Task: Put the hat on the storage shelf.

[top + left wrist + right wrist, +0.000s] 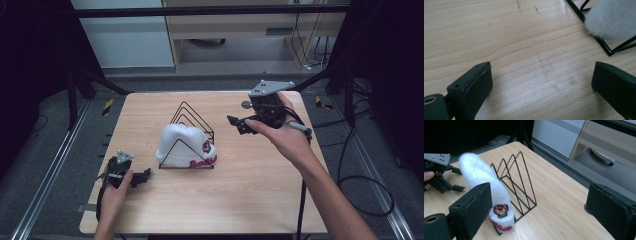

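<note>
One white knit hat (pixel 181 142), one black wire rack (pixel 192 120), two hand-held grippers, one wooden table (pixel 250 190).

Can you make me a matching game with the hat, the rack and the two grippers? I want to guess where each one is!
Things:
1. hat
2. rack
3. left gripper
4. right gripper

Places or states:
A. black wire, standing mid-table
B. held up, jaws open, right of the rack
C. white and fluffy, tucked in the rack's front slot
D. low over the table, jaws open, near its left edge

Pairs: 1-C, 2-A, 3-D, 4-B
</note>
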`<state>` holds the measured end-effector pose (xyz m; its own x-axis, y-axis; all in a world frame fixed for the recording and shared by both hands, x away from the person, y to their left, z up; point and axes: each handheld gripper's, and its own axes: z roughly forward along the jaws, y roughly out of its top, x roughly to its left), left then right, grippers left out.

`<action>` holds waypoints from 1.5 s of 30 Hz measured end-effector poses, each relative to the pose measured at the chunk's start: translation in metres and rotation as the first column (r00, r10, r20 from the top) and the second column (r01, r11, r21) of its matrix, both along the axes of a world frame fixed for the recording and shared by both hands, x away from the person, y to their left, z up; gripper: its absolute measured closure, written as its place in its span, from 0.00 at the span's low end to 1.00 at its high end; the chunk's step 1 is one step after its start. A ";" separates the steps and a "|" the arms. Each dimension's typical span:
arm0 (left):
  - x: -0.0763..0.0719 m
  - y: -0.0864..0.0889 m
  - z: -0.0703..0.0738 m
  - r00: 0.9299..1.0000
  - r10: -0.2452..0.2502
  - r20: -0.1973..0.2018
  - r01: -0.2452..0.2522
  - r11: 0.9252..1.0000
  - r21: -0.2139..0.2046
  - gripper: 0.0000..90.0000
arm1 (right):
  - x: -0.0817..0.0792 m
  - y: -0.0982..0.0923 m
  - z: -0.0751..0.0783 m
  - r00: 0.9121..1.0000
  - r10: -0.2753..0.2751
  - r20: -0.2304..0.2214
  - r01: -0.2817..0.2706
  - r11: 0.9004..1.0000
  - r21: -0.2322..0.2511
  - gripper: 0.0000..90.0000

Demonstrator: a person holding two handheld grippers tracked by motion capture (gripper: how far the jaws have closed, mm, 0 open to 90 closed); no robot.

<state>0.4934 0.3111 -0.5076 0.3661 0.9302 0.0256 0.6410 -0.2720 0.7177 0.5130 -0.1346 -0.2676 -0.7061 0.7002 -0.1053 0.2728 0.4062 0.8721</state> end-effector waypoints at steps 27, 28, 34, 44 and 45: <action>0.000 0.000 0.000 1.000 -0.004 -0.002 0.004 1.000 0.001 0.01 | -0.009 -0.100 -0.078 0.979 -0.183 -0.094 0.183 0.983 -0.008 0.07; 0.000 0.000 0.000 1.000 -0.004 -0.002 0.004 1.000 0.001 0.01 | -0.009 -0.102 -0.083 0.977 -0.190 -0.096 0.190 0.982 -0.011 0.07; 0.000 0.000 0.000 1.000 -0.005 -0.002 0.005 1.000 0.001 0.01 | -0.010 -0.110 -0.107 0.968 -0.213 -0.131 0.213 0.977 -0.016 0.07; 0.000 0.000 0.000 1.000 -0.006 -0.003 0.006 1.000 0.002 0.01 | -0.011 -0.114 -0.150 0.946 -0.254 -0.199 0.248 0.967 -0.057 0.09; 0.000 0.000 0.000 1.000 -0.006 -0.003 0.006 1.000 0.002 0.01 | -0.011 -0.114 -0.150 0.946 -0.254 -0.199 0.248 0.967 -0.057 0.09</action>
<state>0.4935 0.3107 -0.5078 0.3716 0.9280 0.0262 0.6412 -0.2770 0.7156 0.5020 -0.2482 -0.4177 -0.5165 0.8563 -0.0030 0.5391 0.3280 0.7758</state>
